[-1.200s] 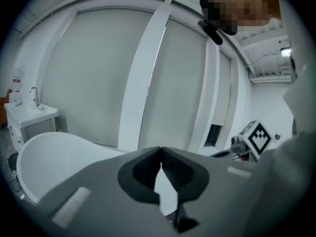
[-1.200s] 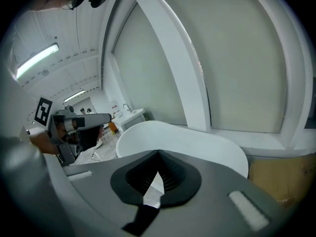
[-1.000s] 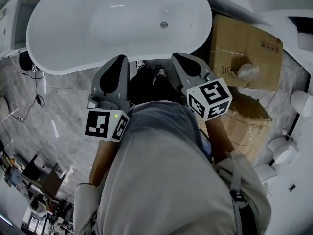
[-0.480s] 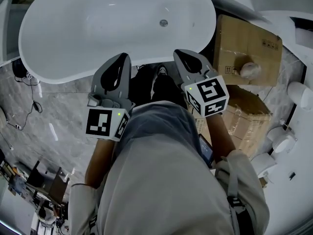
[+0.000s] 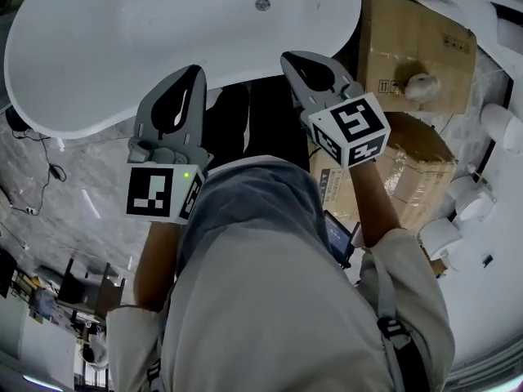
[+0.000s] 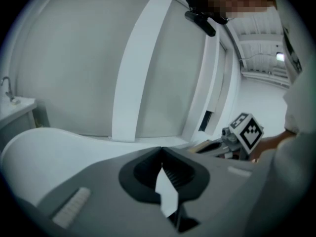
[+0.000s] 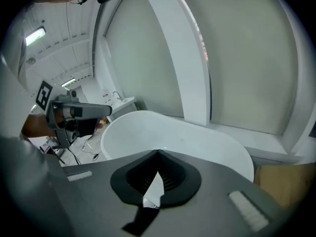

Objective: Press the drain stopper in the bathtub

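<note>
A white oval bathtub (image 5: pixel 163 31) fills the top of the head view, and its round metal drain stopper (image 5: pixel 262 4) sits in the basin floor near the top edge. My left gripper (image 5: pixel 194 73) is shut and holds nothing, its tip over the tub's near rim. The right gripper (image 5: pixel 292 59) is also shut and empty, just short of that rim and well below the stopper. In the right gripper view the tub (image 7: pixel 173 135) lies beyond the closed jaws, with the left gripper (image 7: pixel 74 111) at left. The left gripper view shows tub rim (image 6: pixel 44 144) and the right gripper's marker cube (image 6: pixel 246 131).
Two cardboard boxes (image 5: pixel 413 43) (image 5: pixel 413 178) stand right of the tub, beside my right arm. White fixtures (image 5: pixel 502 125) line the right edge. Cables (image 5: pixel 49 170) lie on the grey marble floor (image 5: pixel 73 211) at left. A phone (image 5: pixel 337 235) sticks out at my right hip.
The tub and stopper have slid up in the head view. Both grippers have come forward to the tub's near rim, still shut.
</note>
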`<state>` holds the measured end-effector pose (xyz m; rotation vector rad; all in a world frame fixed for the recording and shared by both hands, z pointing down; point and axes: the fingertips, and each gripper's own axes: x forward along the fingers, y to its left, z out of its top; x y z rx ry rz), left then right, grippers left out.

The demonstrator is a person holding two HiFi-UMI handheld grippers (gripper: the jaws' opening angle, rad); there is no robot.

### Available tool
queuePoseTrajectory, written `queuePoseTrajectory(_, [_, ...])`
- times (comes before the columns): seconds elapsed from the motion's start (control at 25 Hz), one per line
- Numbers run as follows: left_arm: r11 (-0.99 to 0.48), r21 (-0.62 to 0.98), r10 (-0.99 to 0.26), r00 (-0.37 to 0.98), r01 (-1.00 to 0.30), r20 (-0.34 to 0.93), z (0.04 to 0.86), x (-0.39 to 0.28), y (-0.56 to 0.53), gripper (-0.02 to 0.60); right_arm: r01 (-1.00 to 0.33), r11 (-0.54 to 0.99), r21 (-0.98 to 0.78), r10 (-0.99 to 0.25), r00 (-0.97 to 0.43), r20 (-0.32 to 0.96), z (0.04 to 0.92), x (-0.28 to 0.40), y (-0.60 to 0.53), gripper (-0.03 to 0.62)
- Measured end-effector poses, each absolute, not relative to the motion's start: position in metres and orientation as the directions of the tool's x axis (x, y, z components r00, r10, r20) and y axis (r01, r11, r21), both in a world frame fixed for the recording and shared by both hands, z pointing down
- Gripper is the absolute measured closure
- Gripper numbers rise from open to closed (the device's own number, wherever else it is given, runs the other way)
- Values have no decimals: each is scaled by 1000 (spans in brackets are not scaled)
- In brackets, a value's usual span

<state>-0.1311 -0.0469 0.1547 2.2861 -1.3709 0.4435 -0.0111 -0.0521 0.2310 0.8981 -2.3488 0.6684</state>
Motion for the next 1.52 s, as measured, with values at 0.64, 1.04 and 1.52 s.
queuePoseTrajectory(0.64, [-496, 115, -674, 465, -861, 574, 204, -91, -82, 581, -641, 742, -195, -406, -661, 631, 299, 9, -117, 599])
queuePoseTrajectory(1.04, [-475, 143, -648, 455, -868, 611, 252, -83, -98, 581, -596, 784, -175, -343, -650, 678, 364, 11, -135, 599])
queuePoseTrajectory(1.52, [-356, 140, -723, 367, -924, 586, 310, -107, -107, 581, -527, 831, -180, -254, -645, 721, 452, 7, -136, 597])
